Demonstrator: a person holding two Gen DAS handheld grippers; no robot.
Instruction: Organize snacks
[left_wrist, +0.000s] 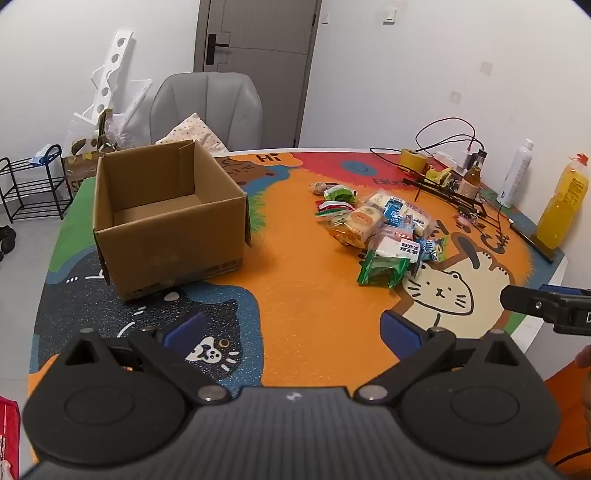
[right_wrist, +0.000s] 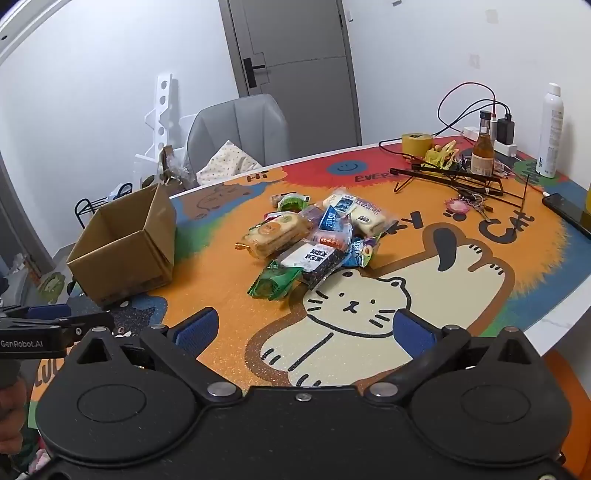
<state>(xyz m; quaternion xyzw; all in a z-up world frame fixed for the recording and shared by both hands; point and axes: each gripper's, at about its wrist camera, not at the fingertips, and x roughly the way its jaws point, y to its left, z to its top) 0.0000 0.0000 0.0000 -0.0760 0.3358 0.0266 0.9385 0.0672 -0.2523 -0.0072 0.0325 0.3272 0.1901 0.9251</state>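
Both grippers hang over the near edge of the table, jaws spread wide with nothing between the blue pads. Left gripper sits toward the near left, over the dark blue patch of the mat; right gripper sits toward the near right, over the drawn cat.

Largest on the table is the cardboard box, open-topped and apparently empty, standing near the left edge and well apart from the snacks. It lies ahead and slightly left of the left gripper.

Next comes the snack pile, a loose heap around the middle of the table, trailing from the centre toward the far edge. It lies straight ahead of the right gripper and ahead and to the right of the left one, so the right hand looks the nearer, by my reading.

Within the heap, the tan biscuit pack lies on the box side, its long axis running crosswise to the right gripper's line. A white-and-black pack sits nearer. Nearest of all is the green wrapper, crinkled and glossy, at the pile's near tip; it seems the easiest first pick.
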